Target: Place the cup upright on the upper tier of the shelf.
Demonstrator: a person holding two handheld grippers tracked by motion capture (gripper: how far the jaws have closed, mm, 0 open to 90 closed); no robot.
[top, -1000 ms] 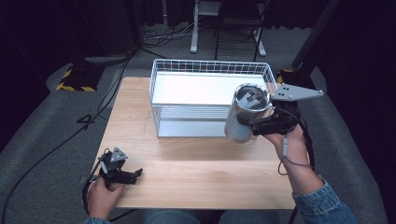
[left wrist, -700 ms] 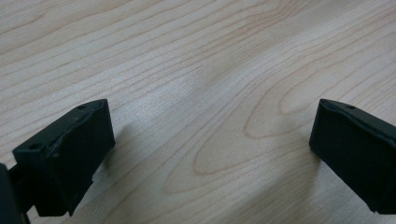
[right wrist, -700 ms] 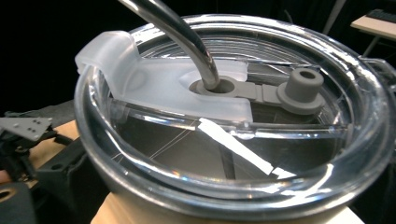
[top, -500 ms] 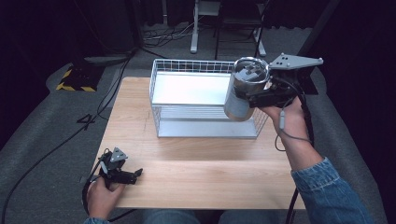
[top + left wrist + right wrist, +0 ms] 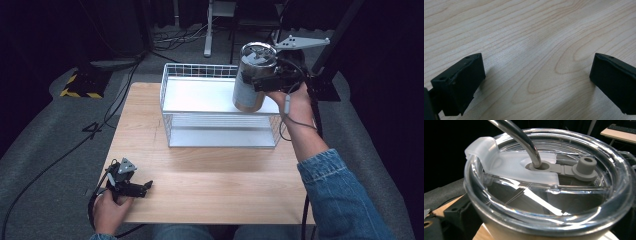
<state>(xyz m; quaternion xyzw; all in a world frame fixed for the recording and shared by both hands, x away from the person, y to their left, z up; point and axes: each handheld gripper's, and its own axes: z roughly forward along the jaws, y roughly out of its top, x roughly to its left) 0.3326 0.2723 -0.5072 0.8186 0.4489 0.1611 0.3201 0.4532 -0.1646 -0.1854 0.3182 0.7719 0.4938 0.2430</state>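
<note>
since a second ago the right gripper (image 5: 260, 82) has carried the steel cup (image 5: 251, 77) up and over the wire basket (image 5: 220, 107), jaws clamped on it. left gripper (image 5: 131, 187) rests wide open on the wooden table (image 5: 210, 185), unmoved.

The basket (image 5: 220, 107) stands at the table's (image 5: 210, 185) far middle. Above the basket's right end: the tumbler (image 5: 252, 77). Left gripper (image 5: 131, 186): before the basket, near-left corner.
</note>
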